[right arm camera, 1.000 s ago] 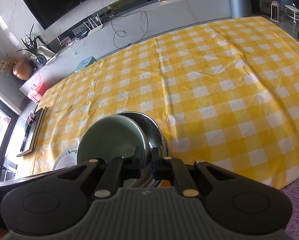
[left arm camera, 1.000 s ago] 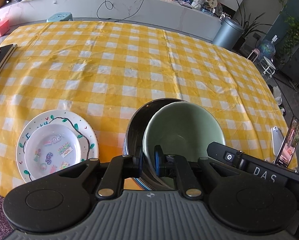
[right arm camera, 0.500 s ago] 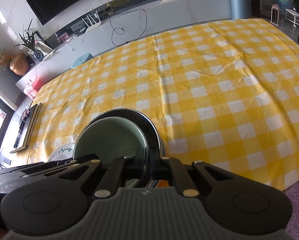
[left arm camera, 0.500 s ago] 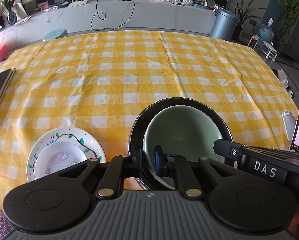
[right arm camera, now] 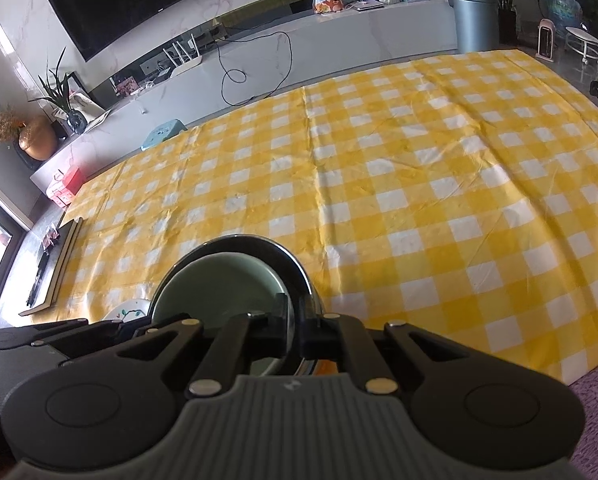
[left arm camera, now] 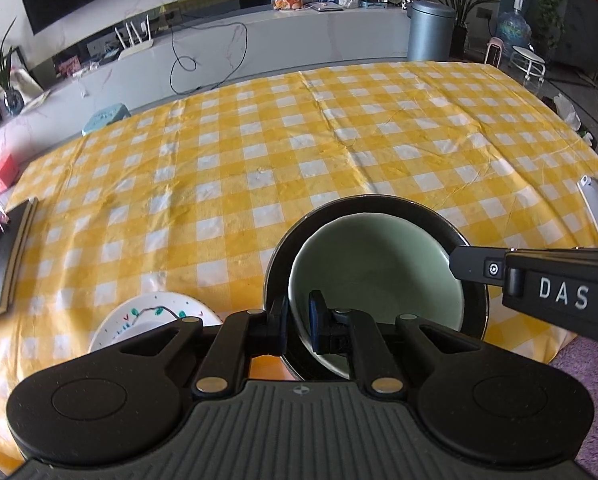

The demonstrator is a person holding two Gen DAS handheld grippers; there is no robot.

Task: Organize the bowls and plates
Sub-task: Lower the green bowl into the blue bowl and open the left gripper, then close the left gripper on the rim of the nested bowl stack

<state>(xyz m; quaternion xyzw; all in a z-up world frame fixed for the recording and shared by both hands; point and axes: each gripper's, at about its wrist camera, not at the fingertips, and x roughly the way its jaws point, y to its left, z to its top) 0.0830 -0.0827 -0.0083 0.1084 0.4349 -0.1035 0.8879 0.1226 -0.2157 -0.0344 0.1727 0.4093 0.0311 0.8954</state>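
Green bowl [left arm camera: 379, 272] in steel bowl [left arm camera: 277, 264] | left fingers [left arm camera: 317, 316] pinch green rim | right fingers [right arm camera: 285, 322] pinch steel rim

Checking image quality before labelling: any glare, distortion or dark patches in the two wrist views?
Left wrist view: strong fisheye bending of the tablecloth edges, sharp focus, green bowl evenly lit, gripper body dark. Right wrist view: same bending, glare on the metal bowl rim, bright window at the left edge, green bowl shaded.
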